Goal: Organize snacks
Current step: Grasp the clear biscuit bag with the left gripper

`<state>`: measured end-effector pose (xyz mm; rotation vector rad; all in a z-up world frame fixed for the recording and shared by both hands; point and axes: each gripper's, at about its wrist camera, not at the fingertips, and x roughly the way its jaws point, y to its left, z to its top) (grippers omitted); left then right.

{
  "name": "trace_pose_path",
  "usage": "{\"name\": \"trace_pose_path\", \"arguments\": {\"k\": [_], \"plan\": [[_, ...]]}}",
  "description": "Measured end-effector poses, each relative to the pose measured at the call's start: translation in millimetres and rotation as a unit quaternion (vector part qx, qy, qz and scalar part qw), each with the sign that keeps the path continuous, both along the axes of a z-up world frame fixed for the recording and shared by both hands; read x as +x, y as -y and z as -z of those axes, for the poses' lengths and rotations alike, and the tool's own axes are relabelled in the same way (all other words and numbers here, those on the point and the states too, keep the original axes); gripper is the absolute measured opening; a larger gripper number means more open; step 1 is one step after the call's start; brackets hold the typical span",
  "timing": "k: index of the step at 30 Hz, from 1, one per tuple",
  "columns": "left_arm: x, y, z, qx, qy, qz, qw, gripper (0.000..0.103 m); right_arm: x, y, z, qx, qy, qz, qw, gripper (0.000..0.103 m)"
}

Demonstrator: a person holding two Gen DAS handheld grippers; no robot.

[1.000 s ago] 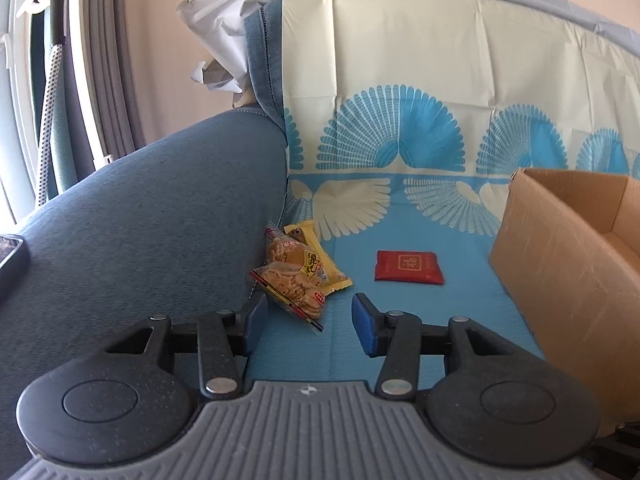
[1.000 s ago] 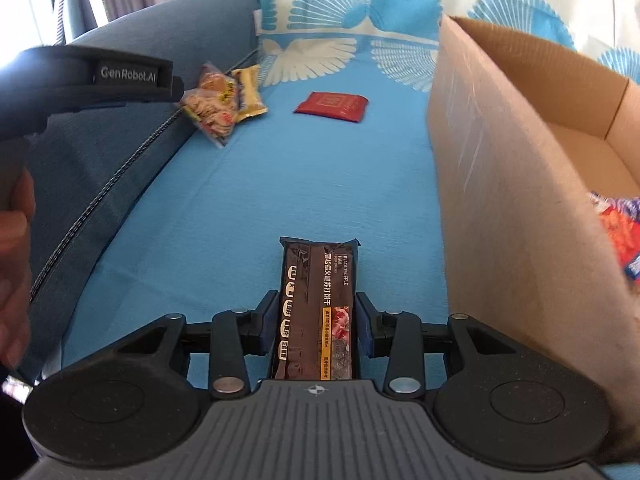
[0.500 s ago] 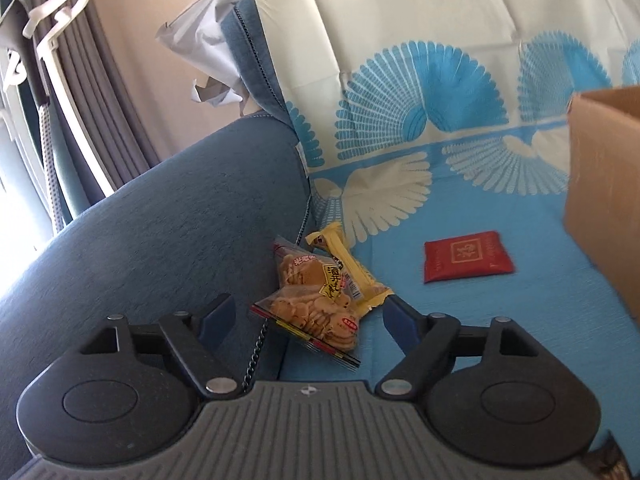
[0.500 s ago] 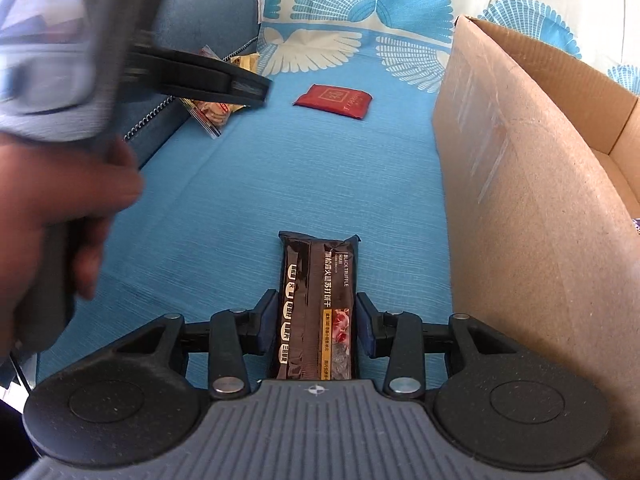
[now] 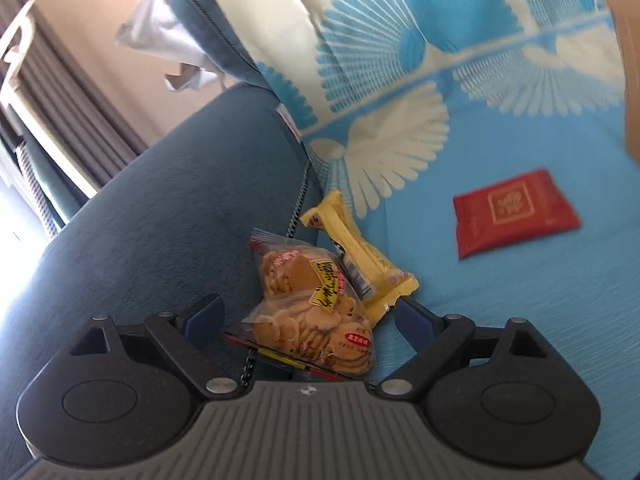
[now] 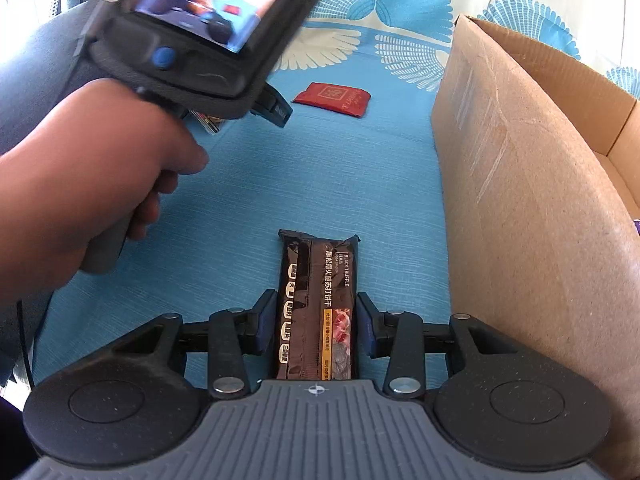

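In the left wrist view, the left gripper point(image 5: 308, 320) is spread wide with the clear biscuit bag point(image 5: 312, 320) between its fingers, not yet pinched; a yellow packet point(image 5: 360, 256) lies just beyond the right finger and a red packet point(image 5: 514, 212) farther off to the right. In the right wrist view, the right gripper point(image 6: 316, 324) clamps a dark cracker pack point(image 6: 318, 308), with the cardboard box point(image 6: 520, 184) close on its right. Four snacks appear still unboxed.

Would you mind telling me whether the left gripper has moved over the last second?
Yes. The left gripper has closed in on the cookie bag by the sofa arm, and it opened wider.
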<state>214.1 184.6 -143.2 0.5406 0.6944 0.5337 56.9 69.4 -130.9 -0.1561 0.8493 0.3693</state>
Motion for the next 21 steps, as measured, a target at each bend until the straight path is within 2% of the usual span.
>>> {"name": "trace_pose_path", "arguments": {"k": [3, 4, 5, 8, 10, 14, 16, 19, 21], "plan": [[3.5, -1.0, 4.6, 0.01, -0.011, 0.002, 0.9999, 0.092, -0.3, -0.1, -0.1, 0.0, 0.001, 0.0, 1.0, 0.043], [3.5, -1.4, 4.8, 0.01, -0.013, 0.001, 0.9999, 0.086, -0.7, -0.4, -0.2, -0.001, 0.002, 0.0, 1.0, 0.043], [3.7, -2.1, 5.0, 0.015, -0.017, -0.005, 0.9997, 0.074, -0.9, -0.5, -0.2, -0.001, 0.002, 0.0, 1.0, 0.043], [-0.1, -6.8, 2.3, -0.005, -0.02, -0.006, 0.9998, 0.065, -1.0, -0.7, 0.1, -0.001, 0.003, -0.001, 1.0, 0.043], [-4.0, -7.8, -2.2, -0.022, -0.017, -0.002, 0.9996, 0.063, -1.0, -0.4, 0.6, 0.0, 0.004, -0.001, 1.0, 0.042], [-17.7, -9.1, -14.1, -0.068, -0.014, 0.003, 0.9975, 0.06, -2.4, 0.7, -0.1, 0.003, 0.006, -0.003, 1.0, 0.041], [-29.3, -11.9, -21.8, -0.106, -0.012, 0.005, 0.9943, 0.06, -2.8, 2.5, -0.6, 0.01, 0.005, -0.002, 1.0, 0.041], [-53.3, -16.8, -32.8, -0.169, -0.007, 0.009, 0.9856, 0.06, -3.1, 4.7, -1.2, 0.013, 0.009, -0.005, 1.0, 0.041], [-74.3, -18.1, -40.2, -0.213, -0.004, 0.017, 0.9768, 0.06, -5.5, 5.9, -2.6, 0.023, 0.01, -0.007, 1.0, 0.041]]}}
